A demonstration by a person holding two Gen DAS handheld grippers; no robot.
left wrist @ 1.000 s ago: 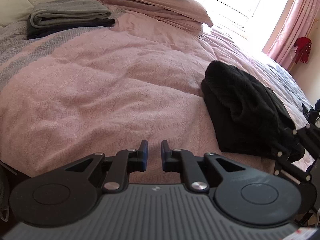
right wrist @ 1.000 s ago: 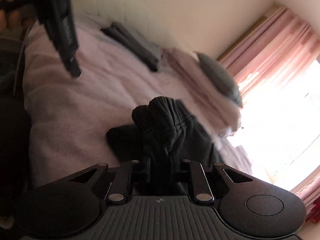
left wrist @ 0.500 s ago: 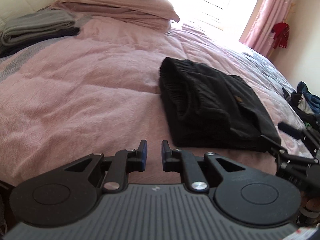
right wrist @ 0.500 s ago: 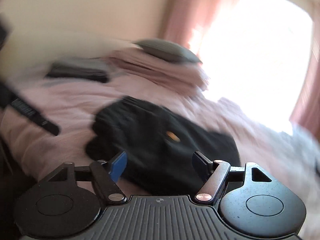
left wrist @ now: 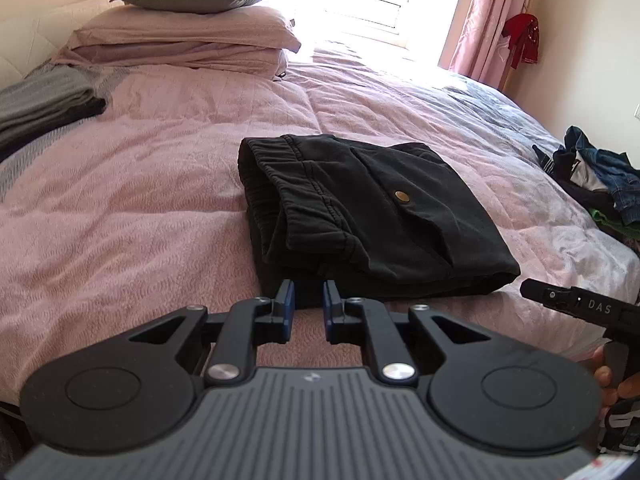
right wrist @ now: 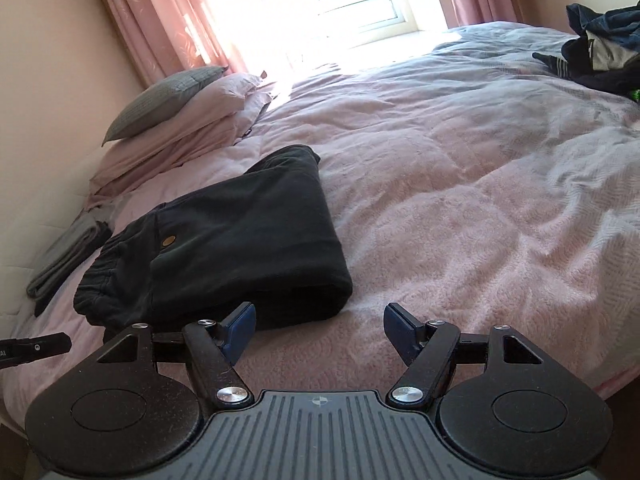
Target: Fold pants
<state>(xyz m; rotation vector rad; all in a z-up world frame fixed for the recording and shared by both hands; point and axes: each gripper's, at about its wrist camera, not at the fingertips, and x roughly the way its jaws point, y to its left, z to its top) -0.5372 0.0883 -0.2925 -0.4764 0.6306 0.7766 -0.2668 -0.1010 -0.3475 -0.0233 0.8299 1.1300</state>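
Observation:
The black pants (left wrist: 360,208) lie folded into a thick rectangle on the pink bedspread (left wrist: 140,200), waistband towards the left and a brass button on the pocket flap. My left gripper (left wrist: 307,300) hovers just short of the bundle's near edge, fingers almost together with nothing between them. In the right wrist view the pants (right wrist: 240,248) sit ahead and to the left. My right gripper (right wrist: 319,320) stands open beside their near right corner, holding nothing. A hand holds the right gripper's body (left wrist: 576,306) at the left view's right edge.
Folded grey and dark clothes (left wrist: 44,100) are stacked at the far left near the headboard. Pink pillows (left wrist: 188,28) with a grey cushion lie at the head. An unfolded clothes pile (left wrist: 600,176) sits at the right bed edge. A bright window is behind.
The right gripper let go of the lifted pants, opened and pulled back. The pants now lie flat and folded. The left gripper swung right and closer to the bundle.

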